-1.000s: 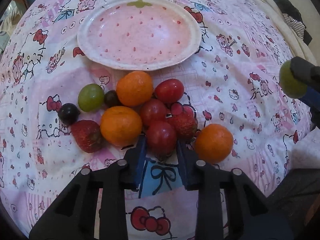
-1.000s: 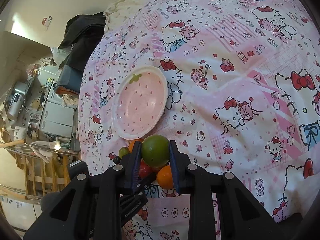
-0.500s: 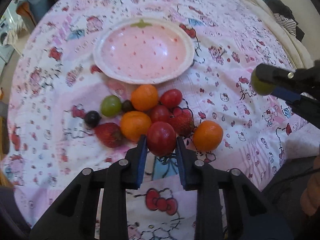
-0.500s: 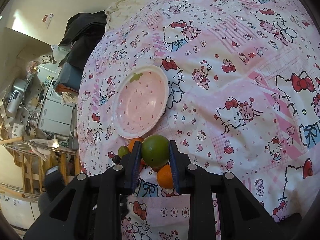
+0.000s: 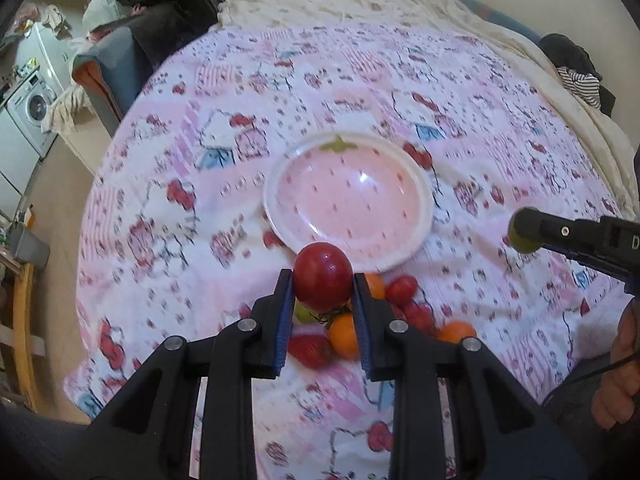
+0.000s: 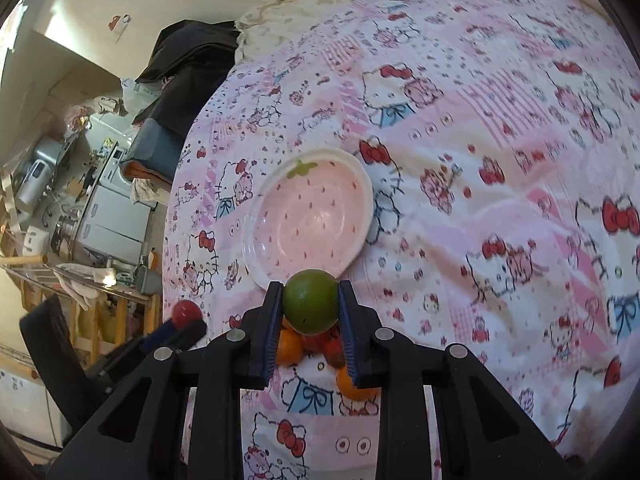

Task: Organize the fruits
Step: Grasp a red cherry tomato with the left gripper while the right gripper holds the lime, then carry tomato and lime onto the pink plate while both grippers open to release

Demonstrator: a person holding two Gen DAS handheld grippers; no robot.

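Note:
My left gripper (image 5: 323, 280) is shut on a red tomato (image 5: 322, 276) and holds it above the cloth, just short of the pink strawberry-shaped plate (image 5: 416, 236). Below it lie the other fruits: oranges (image 5: 343, 336), small red tomatoes (image 5: 401, 289) and a strawberry (image 5: 310, 350). My right gripper (image 6: 310, 295) is shut on a green lime (image 6: 310, 300), raised near the same plate (image 6: 256, 252). The right gripper with the lime shows at the right of the left wrist view (image 5: 524, 236). The left gripper with the tomato shows at the left of the right wrist view (image 6: 186, 314).
The pink Hello Kitty cloth (image 5: 160, 220) covers a bed. Dark clothes (image 5: 168, 4) lie at its far edge. A washing machine (image 5: 28, 108) and cluttered shelves stand off to the left. The bed edge drops off at the left.
My left gripper closed on the red tomato, lifted it from the fruit pile and carried it up towards the plate. My right gripper kept hold of the lime and moved closer to the plate.

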